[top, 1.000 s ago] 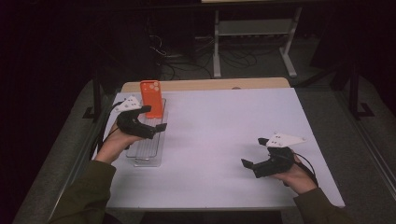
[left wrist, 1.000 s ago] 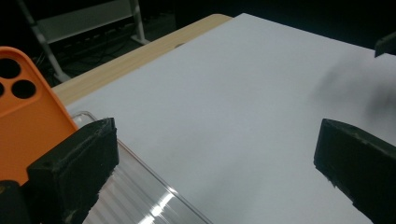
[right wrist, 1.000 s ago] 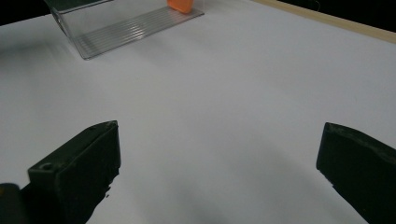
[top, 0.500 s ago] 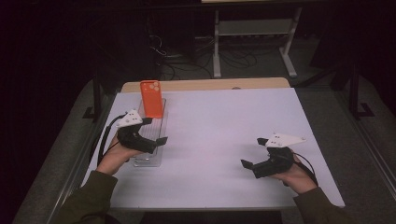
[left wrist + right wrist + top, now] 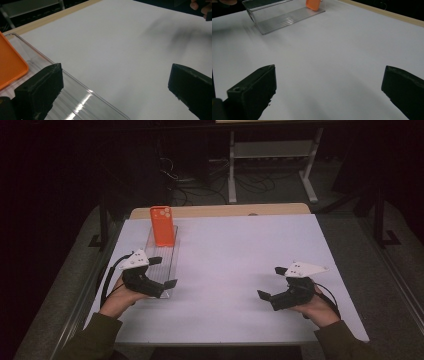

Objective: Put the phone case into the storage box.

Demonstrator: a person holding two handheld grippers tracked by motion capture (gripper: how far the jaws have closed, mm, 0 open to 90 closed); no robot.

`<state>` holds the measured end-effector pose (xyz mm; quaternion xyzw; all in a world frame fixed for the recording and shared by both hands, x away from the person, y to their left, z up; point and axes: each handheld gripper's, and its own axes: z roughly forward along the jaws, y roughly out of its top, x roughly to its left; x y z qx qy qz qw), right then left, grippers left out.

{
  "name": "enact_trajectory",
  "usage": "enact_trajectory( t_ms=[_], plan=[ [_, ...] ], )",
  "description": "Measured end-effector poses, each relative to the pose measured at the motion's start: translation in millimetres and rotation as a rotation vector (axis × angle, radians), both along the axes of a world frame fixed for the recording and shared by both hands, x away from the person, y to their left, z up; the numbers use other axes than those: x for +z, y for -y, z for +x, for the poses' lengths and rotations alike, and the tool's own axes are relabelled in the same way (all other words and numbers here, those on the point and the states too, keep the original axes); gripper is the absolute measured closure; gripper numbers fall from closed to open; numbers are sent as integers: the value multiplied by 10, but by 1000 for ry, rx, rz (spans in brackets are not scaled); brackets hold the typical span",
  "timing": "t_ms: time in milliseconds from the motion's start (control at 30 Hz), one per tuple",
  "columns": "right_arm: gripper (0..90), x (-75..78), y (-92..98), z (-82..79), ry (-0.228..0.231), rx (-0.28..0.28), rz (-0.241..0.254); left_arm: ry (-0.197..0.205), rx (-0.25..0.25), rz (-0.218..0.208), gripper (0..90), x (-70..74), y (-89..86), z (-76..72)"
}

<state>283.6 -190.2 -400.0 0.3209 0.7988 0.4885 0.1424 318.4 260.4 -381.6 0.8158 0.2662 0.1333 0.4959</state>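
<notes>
- High view, lower left of the frame: your left gripper [image 5: 159,273] sits over the near end of the long clear plastic tray [image 5: 167,254], its jaws spread wide and holding nothing.
- Upper left of centre in that view, the flat orange phone-shaped case [image 5: 162,225] stands upright at the far end of the tray, leaning slightly, with its small round holes near the top corner.
- The tray lies lengthwise along the left part of the white table top [image 5: 235,260], running from the orange case toward your left hand [image 5: 119,299].
- Lower right of the high view: your right gripper [image 5: 272,282] rests low over bare white table, well apart from the tray, with its jaws released and empty; your right hand [image 5: 316,306] grips it from behind.
- Left gripper view: the left black jaw hangs over the tray's ribbed floor at the lower left, the orange case's rounded corner [image 5: 10,66] shows at the left edge, and the right jaw is over bare table at the lower right.
- Right gripper view: the tray [image 5: 284,15] lies in the upper left with the orange case [image 5: 313,4] at its far end; both jaws stand wide apart over white table.
</notes>
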Motion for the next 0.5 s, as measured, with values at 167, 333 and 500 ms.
enact_trajectory(
  t_ms=[167,333,500],
  plan=[
    [0,16,7,-2,4,5,1,-11,-2,9,0,-44,-20,-44],
    [0,39,12,-7,7,6,4,-10,-10,21,0,-77,-23,-61],
    [0,42,16,-10,4,6,4,-11,-17,37,0,-119,-16,-52]
  ],
)
